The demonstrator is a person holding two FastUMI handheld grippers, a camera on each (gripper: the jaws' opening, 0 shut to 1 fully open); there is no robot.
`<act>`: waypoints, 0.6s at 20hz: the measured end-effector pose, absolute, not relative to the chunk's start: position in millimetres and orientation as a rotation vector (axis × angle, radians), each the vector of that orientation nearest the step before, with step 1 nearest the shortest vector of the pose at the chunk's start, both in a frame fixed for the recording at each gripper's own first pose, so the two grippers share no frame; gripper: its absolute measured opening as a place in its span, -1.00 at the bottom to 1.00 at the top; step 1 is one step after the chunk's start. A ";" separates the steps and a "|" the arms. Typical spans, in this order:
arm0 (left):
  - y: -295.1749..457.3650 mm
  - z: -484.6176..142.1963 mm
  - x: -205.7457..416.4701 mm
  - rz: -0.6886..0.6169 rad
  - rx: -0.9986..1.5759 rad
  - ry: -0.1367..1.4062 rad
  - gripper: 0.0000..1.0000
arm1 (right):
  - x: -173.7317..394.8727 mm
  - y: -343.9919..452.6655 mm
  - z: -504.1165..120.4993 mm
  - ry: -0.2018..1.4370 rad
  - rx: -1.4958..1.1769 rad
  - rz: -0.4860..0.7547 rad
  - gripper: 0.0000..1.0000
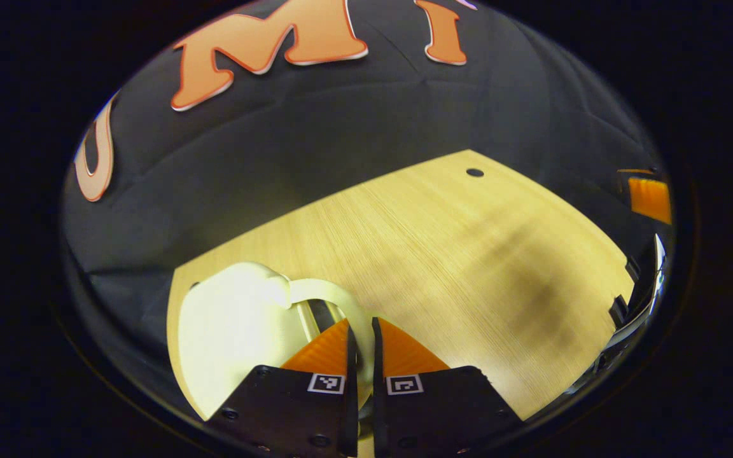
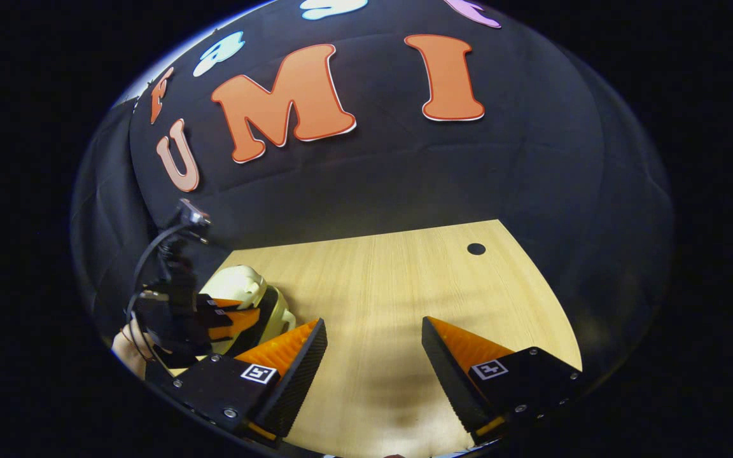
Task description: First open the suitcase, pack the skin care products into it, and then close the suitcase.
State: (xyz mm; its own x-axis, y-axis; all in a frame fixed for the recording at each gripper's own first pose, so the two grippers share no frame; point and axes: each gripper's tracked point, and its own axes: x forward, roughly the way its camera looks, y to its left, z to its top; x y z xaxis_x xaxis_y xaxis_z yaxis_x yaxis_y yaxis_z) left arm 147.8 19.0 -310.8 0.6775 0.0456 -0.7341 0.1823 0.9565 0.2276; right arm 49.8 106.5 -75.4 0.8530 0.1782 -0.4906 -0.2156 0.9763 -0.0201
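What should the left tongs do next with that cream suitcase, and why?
Probably raise the left tongs slightly, pulling the handle up to start the suitcase opening. They look closed on that handle, while the right tongs hang open over the table, holding nothing. Whether the case is latched can't be told.

Bare table (image 2: 392, 286) right of suitcase (image 2: 239, 286)
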 end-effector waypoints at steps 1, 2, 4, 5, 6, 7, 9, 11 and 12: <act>14.3 -324.1 150.0 -0.071 0.293 0.853 -0.81 | 49.0 100.1 -76.6 0.510 -0.076 0.202 0.91; 9.8 -336.3 152.9 -0.065 0.300 0.876 -0.81 | 50.4 94.9 -78.7 0.515 -0.072 0.198 0.91; 3.3 -349.3 159.0 -0.046 0.331 0.903 -0.80 | 49.1 85.9 -83.1 0.527 -0.061 0.194 0.91; 0.1 -350.6 164.3 -0.039 0.353 0.904 -0.81 | 48.4 83.4 -85.0 0.530 -0.060 0.191 0.91; -3.2 -348.6 169.5 -0.034 0.372 0.903 -0.80 | 48.0 80.7 -87.5 0.532 -0.068 0.191 0.91; -5.4 -347.5 174.6 -0.029 0.378 0.906 -0.79 | 46.7 77.5 -89.1 0.533 -0.080 0.188 0.91; 10.1 -359.1 176.4 -0.017 0.356 0.907 -0.65 | 44.7 76.1 -91.2 0.530 -0.102 0.192 0.92; 2.3 -352.1 174.1 -0.004 0.326 0.889 -0.48 | 42.7 81.0 -93.5 0.533 -0.104 0.213 0.92; 9.2 -346.2 173.2 0.020 0.339 0.885 -0.41 | 41.4 84.6 -96.1 0.538 -0.103 0.224 0.92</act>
